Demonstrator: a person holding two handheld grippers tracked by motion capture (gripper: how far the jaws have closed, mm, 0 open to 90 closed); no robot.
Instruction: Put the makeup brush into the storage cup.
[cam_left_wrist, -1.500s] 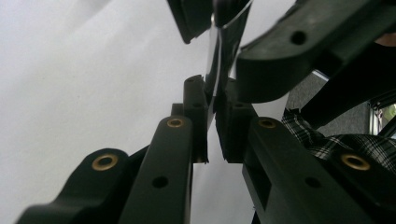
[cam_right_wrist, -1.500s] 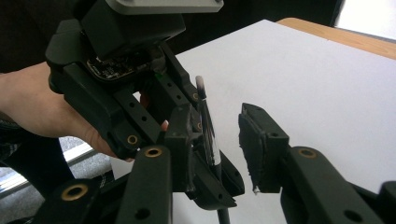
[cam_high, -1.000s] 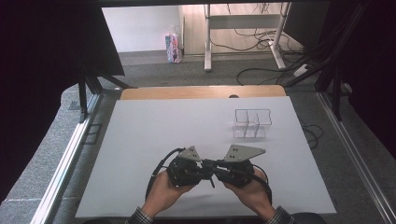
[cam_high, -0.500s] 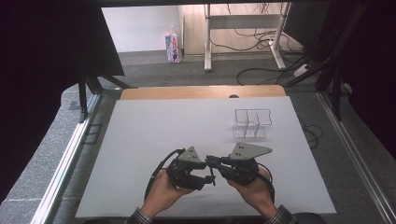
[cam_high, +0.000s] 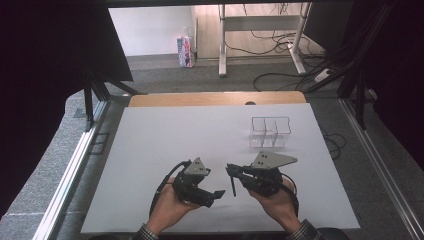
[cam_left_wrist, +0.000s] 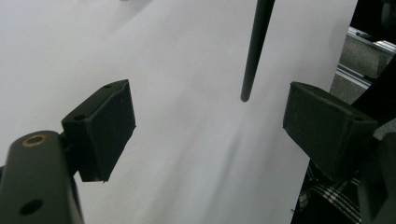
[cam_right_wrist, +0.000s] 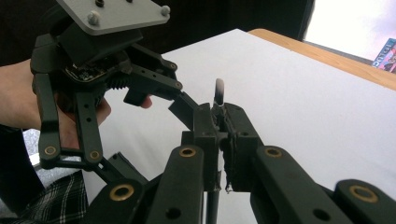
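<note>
Black and slender, the stick (cam_high: 233, 186) is pinched between the jaws of the right gripper (cam_high: 231, 172), which stand closed tight on it. In the right gripper view the pads meet around the shaft (cam_right_wrist: 218, 95), whose upper tip pokes out just above them while the rest runs down below the jaws. From the high view the stick hangs below the right gripper's tips, its lower end close over the white table (cam_high: 200, 130); whether it touches the surface cannot be told.

The left gripper (cam_high: 216, 196) sits just beside the right one, its tips pointing toward the stick. Its jaws have just been opening and now stand wide apart with nothing pressed between them. In the left gripper view the two black pads (cam_left_wrist: 105, 123) frame bare white tabletop, and the stick's tapered lower end (cam_left_wrist: 254, 51) hangs beyond them, nearer the farther pad but clear of both.

Each gripper is carried in one of the person's hands, the left hand (cam_high: 167, 212) and the right hand (cam_high: 277, 207), both at the near edge of the table.

Beyond the right gripper, well apart from it, stands a clear plastic box (cam_high: 270, 132) split into compartments.
</note>
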